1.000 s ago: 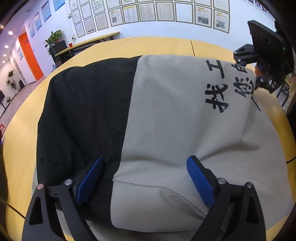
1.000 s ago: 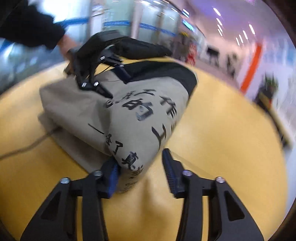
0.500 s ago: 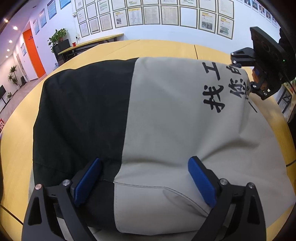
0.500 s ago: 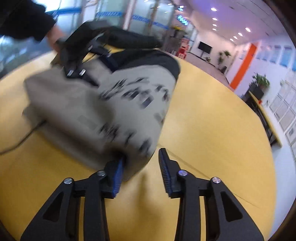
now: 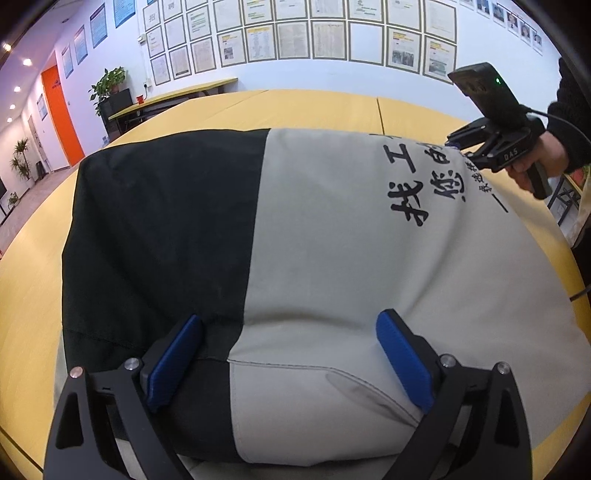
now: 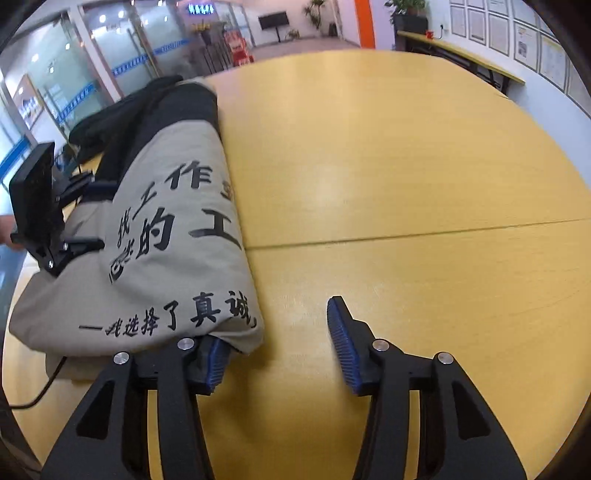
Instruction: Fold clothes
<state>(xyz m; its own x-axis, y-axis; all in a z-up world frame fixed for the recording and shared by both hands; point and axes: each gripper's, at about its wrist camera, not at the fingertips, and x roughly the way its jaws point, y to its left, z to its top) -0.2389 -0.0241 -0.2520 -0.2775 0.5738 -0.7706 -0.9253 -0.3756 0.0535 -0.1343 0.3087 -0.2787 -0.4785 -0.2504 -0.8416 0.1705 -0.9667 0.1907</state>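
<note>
A folded black and grey garment (image 5: 295,240) with black printed characters lies on the yellow table (image 5: 332,107). My left gripper (image 5: 288,354) is open, its blue pads resting wide apart on the garment's near edge. In the right wrist view the garment (image 6: 166,240) lies at the left. My right gripper (image 6: 277,339) is open and holds nothing; its left pad touches the garment's corner, its right pad is over bare table. The right gripper also shows in the left wrist view (image 5: 465,144), at the garment's far right corner. The left gripper shows in the right wrist view (image 6: 96,214).
The yellow table (image 6: 406,166) has a seam running across it. A black cable (image 6: 44,387) lies by the garment's near left corner. A wall of framed papers (image 5: 314,33) and a side desk (image 5: 173,99) stand behind the table.
My right gripper has opened, let go of the garment's corner and swung right over bare table. The garment has settled flat. My left gripper has stayed open on the near edge.
</note>
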